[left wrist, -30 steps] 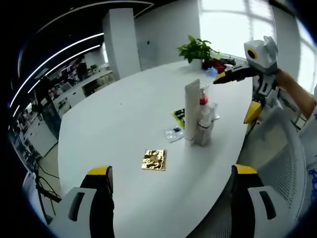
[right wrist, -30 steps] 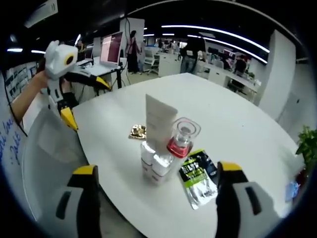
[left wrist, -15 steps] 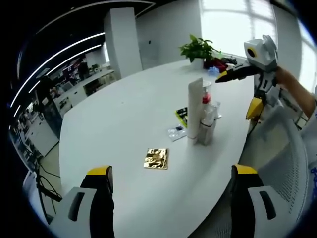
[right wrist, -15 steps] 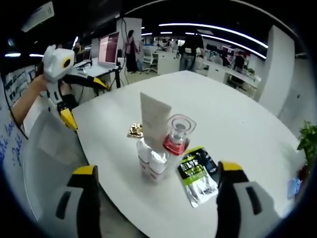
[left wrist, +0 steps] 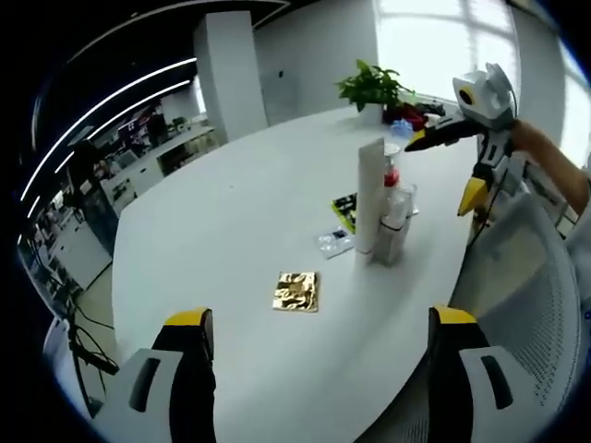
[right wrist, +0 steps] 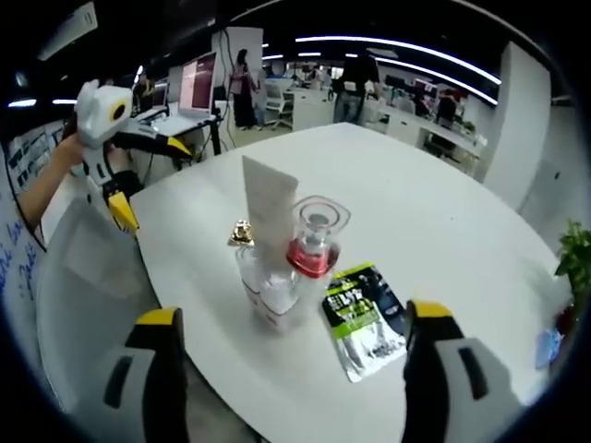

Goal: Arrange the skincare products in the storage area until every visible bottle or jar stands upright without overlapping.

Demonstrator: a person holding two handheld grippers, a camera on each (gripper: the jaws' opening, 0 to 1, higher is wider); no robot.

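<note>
Upright bottles, apparently touching

You've got a big white tabletop with a shiny gold foil packet lying flat on it, plus a green-and-black sachet and a small clear packet. A potted plant sits at the far edge, and a mesh chair is tucked alongside.

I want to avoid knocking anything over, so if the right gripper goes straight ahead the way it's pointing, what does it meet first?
Probably the upright cluster of skincare bottles: the clear bottle with the red collar and the white tube stand ahead between its open fingers. The green sachet lies flat, right of that line. Depth is unclear.
</note>
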